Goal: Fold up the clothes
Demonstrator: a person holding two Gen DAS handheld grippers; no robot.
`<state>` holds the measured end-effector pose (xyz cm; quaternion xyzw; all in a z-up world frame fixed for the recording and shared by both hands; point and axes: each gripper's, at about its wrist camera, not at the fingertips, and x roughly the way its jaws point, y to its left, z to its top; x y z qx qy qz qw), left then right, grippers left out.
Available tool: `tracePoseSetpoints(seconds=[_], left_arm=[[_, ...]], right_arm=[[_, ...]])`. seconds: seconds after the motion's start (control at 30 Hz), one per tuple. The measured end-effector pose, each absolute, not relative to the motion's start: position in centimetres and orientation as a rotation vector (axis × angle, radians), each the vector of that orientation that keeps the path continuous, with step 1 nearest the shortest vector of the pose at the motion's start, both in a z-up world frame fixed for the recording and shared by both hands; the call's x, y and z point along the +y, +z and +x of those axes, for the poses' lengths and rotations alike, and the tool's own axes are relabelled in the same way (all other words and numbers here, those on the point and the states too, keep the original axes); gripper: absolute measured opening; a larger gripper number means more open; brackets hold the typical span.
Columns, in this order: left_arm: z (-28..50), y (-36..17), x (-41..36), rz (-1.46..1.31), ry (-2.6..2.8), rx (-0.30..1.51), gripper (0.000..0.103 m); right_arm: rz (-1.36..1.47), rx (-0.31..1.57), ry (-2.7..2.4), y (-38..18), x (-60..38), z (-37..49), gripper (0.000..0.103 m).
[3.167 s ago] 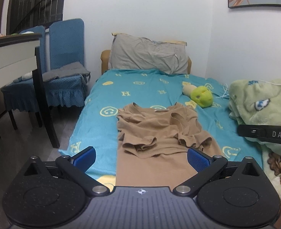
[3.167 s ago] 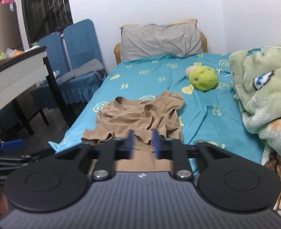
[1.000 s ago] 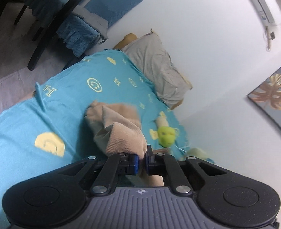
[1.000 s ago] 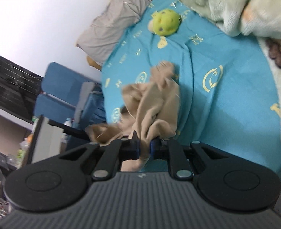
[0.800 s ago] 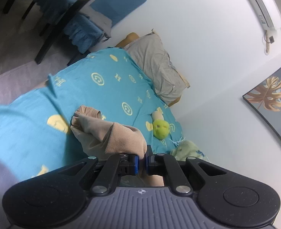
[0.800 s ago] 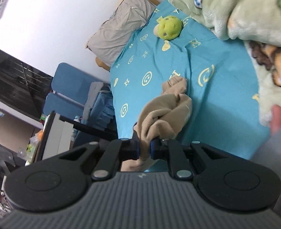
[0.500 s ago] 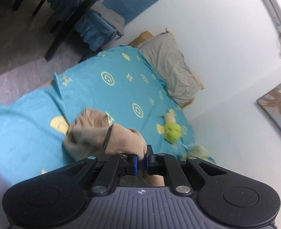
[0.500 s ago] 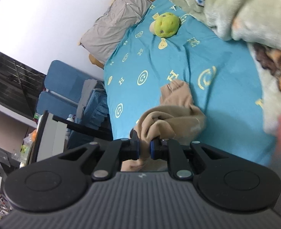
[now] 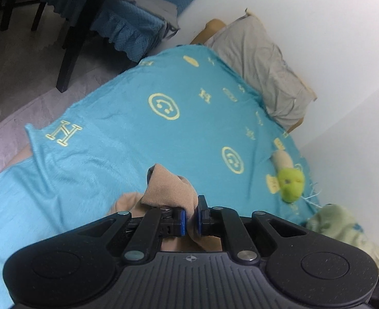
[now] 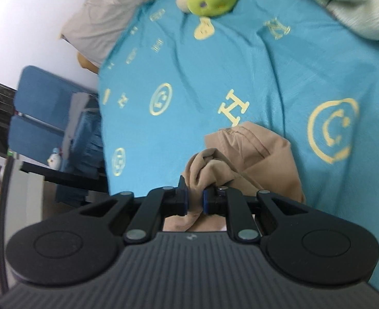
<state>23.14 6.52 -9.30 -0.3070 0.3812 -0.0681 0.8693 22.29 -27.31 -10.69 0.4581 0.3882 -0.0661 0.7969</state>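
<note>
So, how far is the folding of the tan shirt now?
Done: both tools have a grip. The left tool and the right tool are each shut on a bunch of the shirt. In hand: the shirt is gathered low over the bed sheet, rumpled, not flat. Left: no neat fold shows yet, so laying it down, smoothing and finishing the folds all remain.

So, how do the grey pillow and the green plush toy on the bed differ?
The grey pillow is flat, broad and creased; the green plush toy is round and compact. The pillow is much the larger. The pillow lies at the head of the bed against the wall; the toy lies further down, on the teal patterned sheet, near the pale green blanket. Both are soft things resting on the bed, and neither gripper touches them.
</note>
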Motion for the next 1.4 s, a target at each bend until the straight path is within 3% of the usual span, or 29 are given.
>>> tracePoseSetpoints(seconds=[0.27, 0.4, 0.43, 0.5, 0.53, 0.57, 0.6, 0.67, 0.7, 0.93, 1.03, 1.13, 1.4], left_arm=[[25.0, -12.4, 5.5, -0.496, -0.173, 0.788, 0.012], [24.5, -12.1, 5.0, -0.443, -0.2, 0.763, 0.012], [24.2, -11.8, 5.0, -0.432, -0.207, 0.755, 0.013], [23.6, -11.1, 4.8, -0.42, -0.228, 0.737, 0.023], [23.3, -10.7, 4.8, -0.412, -0.243, 0.724, 0.035], [22.9, -10.3, 4.6, -0.397, -0.248, 0.707, 0.046], [22.5, -9.8, 4.5, -0.372, -0.246, 0.686, 0.052], [21.6, -8.8, 4.1, -0.309, -0.245, 0.649, 0.077], [21.3, -8.6, 3.7, -0.274, -0.252, 0.635, 0.082], [21.2, -10.3, 2.1, -0.107, -0.26, 0.665, 0.082], [21.9, -12.1, 1.8, -0.066, -0.261, 0.717, 0.082], [22.1, -13.0, 1.8, -0.041, -0.25, 0.749, 0.08], [18.0, -9.6, 2.8, -0.069, -0.259, 0.705, 0.08]], right_arm=[[0.923, 0.908, -0.162, -13.9, -26.8, 25.3, 0.015], [0.876, 0.86, -0.096, -13.1, -26.5, 24.9, 0.018], [0.864, 0.845, -0.077, -12.9, -26.4, 24.7, 0.023], [0.839, 0.815, -0.039, -12.3, -26.3, 24.4, 0.049], [0.827, 0.799, -0.02, -12.0, -26.2, 24.2, 0.074], [0.808, 0.771, -0.005, -11.5, -26.0, 23.8, 0.09], [0.777, 0.733, 0.005, -10.8, -25.7, 23.4, 0.09], [0.701, 0.691, 0.019, -9.8, -25.1, 23.0, 0.09], [0.661, 0.673, 0.025, -9.4, -24.8, 22.8, 0.09], [0.456, 0.68, 0.037, -10.2, -22.9, 23.9, 0.089], [0.423, 0.687, 0.034, -10.3, -22.4, 23.5, 0.08], [0.391, 0.693, 0.03, -10.4, -21.9, 23.1, 0.079], [0.318, 0.734, 0.016, -10.7, -21.0, 21.3, 0.076]])
